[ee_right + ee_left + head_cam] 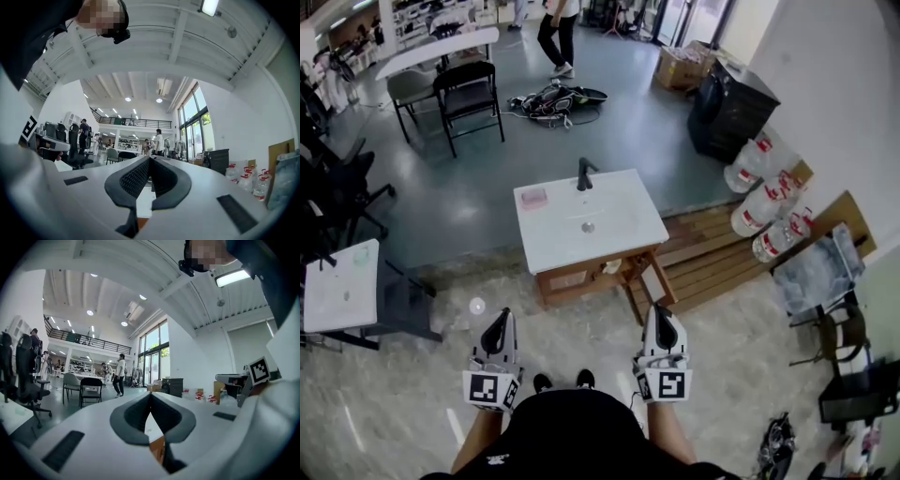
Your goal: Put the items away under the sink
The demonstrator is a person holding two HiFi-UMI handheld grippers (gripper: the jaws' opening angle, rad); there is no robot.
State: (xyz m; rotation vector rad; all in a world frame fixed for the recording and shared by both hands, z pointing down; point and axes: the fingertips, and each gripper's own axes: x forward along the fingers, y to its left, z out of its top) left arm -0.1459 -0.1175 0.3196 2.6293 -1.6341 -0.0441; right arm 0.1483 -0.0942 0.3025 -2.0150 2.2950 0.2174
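Observation:
A white sink top (619, 228) with a black faucet (584, 173) rests on a wooden cabinet (572, 279) just ahead of me. A small pink item (532, 198) lies on the top's back left corner. The cabinet's right side stands open, with a small light object (610, 267) inside. My left gripper (500, 320) and right gripper (664, 317) hover over the floor in front of the cabinet, both shut and holding nothing. The left gripper view shows the left gripper (151, 394) with its jaws meeting at the tips. The right gripper view shows the right gripper (149, 159) the same way.
A small round object (477, 306) lies on the floor left of the cabinet. A wooden pallet (712, 255) and water jugs (764, 202) lie to the right, a white table (342, 286) to the left. Chairs (469, 89), floor cables (553, 101) and a walking person (558, 33) are beyond.

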